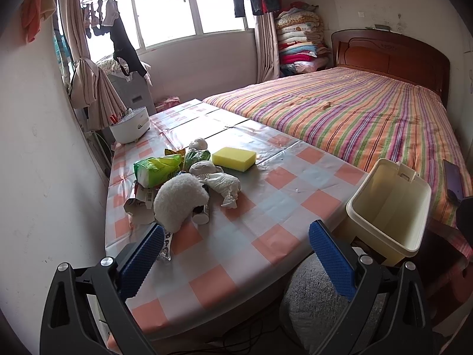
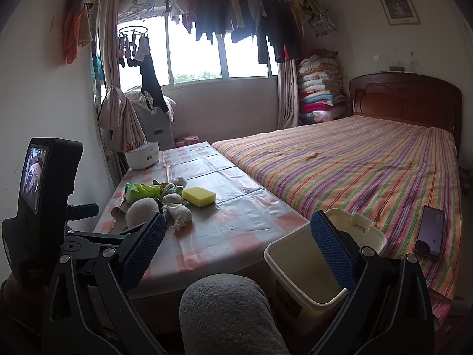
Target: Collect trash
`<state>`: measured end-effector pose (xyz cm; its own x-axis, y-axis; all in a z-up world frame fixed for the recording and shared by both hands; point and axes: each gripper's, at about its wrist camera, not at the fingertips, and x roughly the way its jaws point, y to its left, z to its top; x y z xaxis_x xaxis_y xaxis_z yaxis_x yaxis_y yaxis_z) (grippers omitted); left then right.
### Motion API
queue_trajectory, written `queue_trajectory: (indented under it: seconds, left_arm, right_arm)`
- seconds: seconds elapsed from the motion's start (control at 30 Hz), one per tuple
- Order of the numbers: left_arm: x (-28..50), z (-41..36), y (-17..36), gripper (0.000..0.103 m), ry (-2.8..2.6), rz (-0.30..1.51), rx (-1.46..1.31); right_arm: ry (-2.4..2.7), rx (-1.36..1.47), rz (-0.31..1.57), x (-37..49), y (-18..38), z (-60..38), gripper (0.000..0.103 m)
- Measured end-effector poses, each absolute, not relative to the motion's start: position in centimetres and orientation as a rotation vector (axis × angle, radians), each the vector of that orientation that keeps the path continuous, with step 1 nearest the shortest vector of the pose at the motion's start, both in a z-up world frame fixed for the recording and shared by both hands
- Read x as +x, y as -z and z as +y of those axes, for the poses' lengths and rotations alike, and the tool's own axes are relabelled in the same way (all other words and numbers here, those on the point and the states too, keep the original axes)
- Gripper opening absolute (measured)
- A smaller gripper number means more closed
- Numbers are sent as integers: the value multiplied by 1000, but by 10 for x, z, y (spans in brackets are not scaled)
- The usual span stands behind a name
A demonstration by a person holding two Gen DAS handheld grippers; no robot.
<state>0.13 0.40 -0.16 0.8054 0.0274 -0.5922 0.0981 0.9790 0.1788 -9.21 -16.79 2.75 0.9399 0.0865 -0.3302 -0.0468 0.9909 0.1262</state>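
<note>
A heap of trash lies on the left of the checked table (image 1: 266, 207): crumpled white paper (image 1: 220, 179), a green wrapper pack (image 1: 156, 168), torn paper with a barcode (image 1: 142, 201), a fluffy white item (image 1: 180, 199) and a yellow sponge (image 1: 234, 157). A cream bin (image 1: 390, 207) stands off the table's right corner with nothing visible inside it. My left gripper (image 1: 236, 254) hangs open above the near table edge, short of the heap. My right gripper (image 2: 238, 248) is open too, farther back, its right finger in front of the bin (image 2: 301, 266). The heap (image 2: 159, 198) shows there as well.
A white bowl-shaped appliance (image 1: 130, 125) stands at the table's far left corner. A striped bed (image 1: 354, 112) borders the table's right side, with a phone (image 2: 430, 230) near its edge. A grey fabric-covered knee (image 2: 227, 310) is below the table edge. The wall runs close on the left.
</note>
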Motion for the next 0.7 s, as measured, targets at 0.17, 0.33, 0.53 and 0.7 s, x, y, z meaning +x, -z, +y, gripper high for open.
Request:
queue_trajectory:
  seconds: [0.17, 0.33, 0.53, 0.7]
  left_arm:
    - [1, 4, 2, 96, 38, 634, 208]
    - [1, 2, 2, 96, 44, 636, 215]
    - [0, 2, 3, 96, 43, 635, 216]
    - [0, 1, 3, 96, 42, 637, 217]
  right_arm:
    - [-68, 118, 343, -92, -27, -168, 97]
    - [-69, 120, 347, -91, -25, -167, 97]
    - [-65, 120, 347, -91, -25, -167, 97]
    - [-63, 122, 348, -90, -25, -168, 97]
